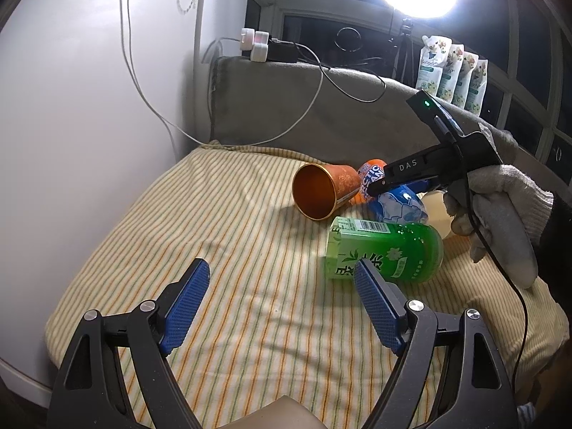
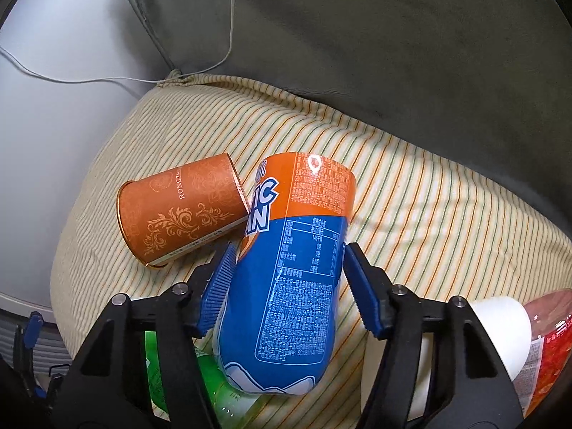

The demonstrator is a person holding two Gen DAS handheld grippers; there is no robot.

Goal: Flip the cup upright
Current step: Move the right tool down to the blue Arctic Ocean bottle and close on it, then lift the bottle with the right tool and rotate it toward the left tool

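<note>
Left wrist view: left gripper (image 1: 282,279) hangs w/ jaws wide, nothing between them, low over the striped cushion (image 1: 150,236), prob. parked clear so the other tool has room. The cup (image 1: 323,190), orange w/ gold rim, lies on its side mid-cushion, mouth facing this cam, base toward the orange-blue bottle (image 1: 371,175). Green bottle (image 1: 386,250) lies nearer, just right of the left tool. Gloved right hand (image 1: 500,211) angles its tool down beside the cup. Right wrist view: right gripper (image 2: 287,271) jaws spread wide, straddling the orange-blue bottle (image 2: 289,261); left pad looks near or touching it, can't tell if gripping. Cup (image 2: 182,211) sits left of the jaws, base end against the bottle, so the tool seems off-target for the flip. White cup (image 2: 500,332) & red bottle (image 2: 550,343) at lower right.
</note>
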